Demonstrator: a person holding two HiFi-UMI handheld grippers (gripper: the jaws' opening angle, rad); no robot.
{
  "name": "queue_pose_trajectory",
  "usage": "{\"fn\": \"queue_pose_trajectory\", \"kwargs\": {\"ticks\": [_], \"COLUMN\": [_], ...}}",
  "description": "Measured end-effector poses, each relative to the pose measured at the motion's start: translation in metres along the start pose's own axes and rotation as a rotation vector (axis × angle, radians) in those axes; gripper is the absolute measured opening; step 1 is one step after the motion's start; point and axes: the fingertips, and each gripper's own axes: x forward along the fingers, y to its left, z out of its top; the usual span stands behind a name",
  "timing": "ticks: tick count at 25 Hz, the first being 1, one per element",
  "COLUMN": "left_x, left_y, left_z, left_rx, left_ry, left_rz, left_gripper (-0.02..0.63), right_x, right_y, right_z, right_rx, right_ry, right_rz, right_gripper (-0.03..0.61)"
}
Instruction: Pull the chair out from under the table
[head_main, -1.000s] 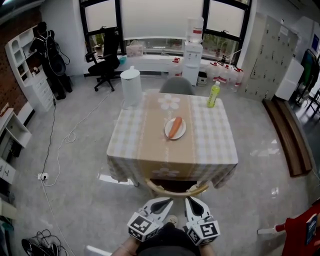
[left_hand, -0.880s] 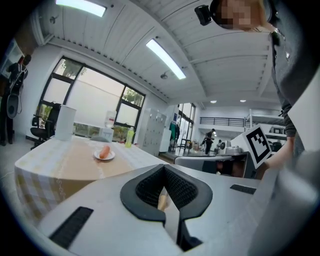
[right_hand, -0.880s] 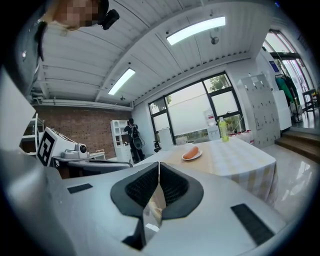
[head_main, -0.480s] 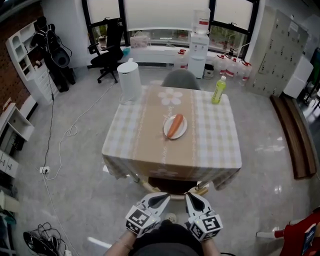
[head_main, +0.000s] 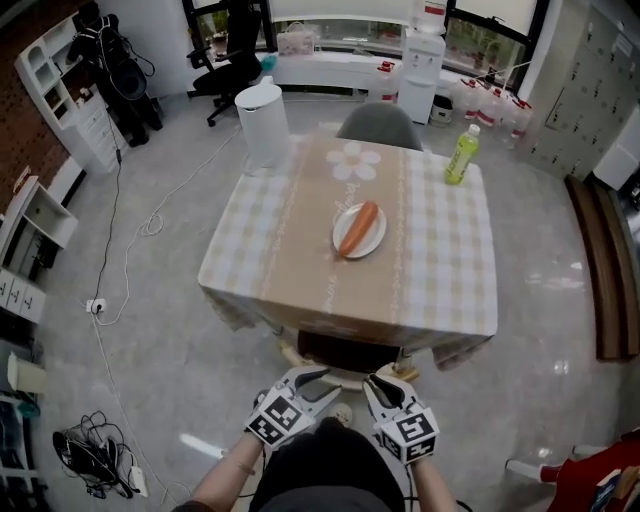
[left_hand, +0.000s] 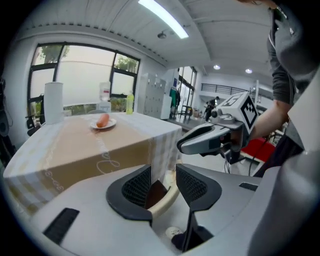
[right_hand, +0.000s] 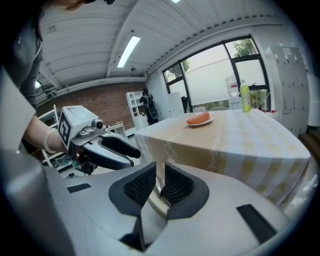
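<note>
Checked-cloth table (head_main: 440, 270) stands on a glossy grey floor (head_main: 160, 330).

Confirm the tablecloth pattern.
Tablecloth: pale yellow-and-white check, with a tan centre band bearing white flower prints. Clearest in the head view.

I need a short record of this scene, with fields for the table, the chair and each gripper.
table: holds plate with carrot, and green bottle
chair: tucked under the table's near edge
left gripper: jaws opening, chair's back rail between them, not clamped
right gripper: jaws together, nothing between them
</note>
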Motion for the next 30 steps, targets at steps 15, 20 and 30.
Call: {"fn": "queue_pose_trajectory", "kwargs": {"ticks": [15, 20, 30], "left_x": [0.051, 0.06, 0.077], "left_y": [0.003, 0.001, 0.007], "left_z": [-0.103, -0.126, -0.166], "left_rx": [0.547, 0.638, 0.751], "left_ry": [0.587, 0.669, 0.804], "left_rz": [-0.251, -0.321, -0.385], "left_gripper": [0.288, 0.294, 0.291], "right_x": [0.043, 0.049, 0.073], "right_y": [0.005, -0.001, -0.013], "right_z": [-0.113, -0.142, -0.174], "right_rx": [-0.619, -0.724, -0.821], "right_ry": [0.615, 0.737, 0.847], "right_rz": [0.311, 0.344, 0.332], "right_gripper": [0.207, 0.21, 0.21]}}
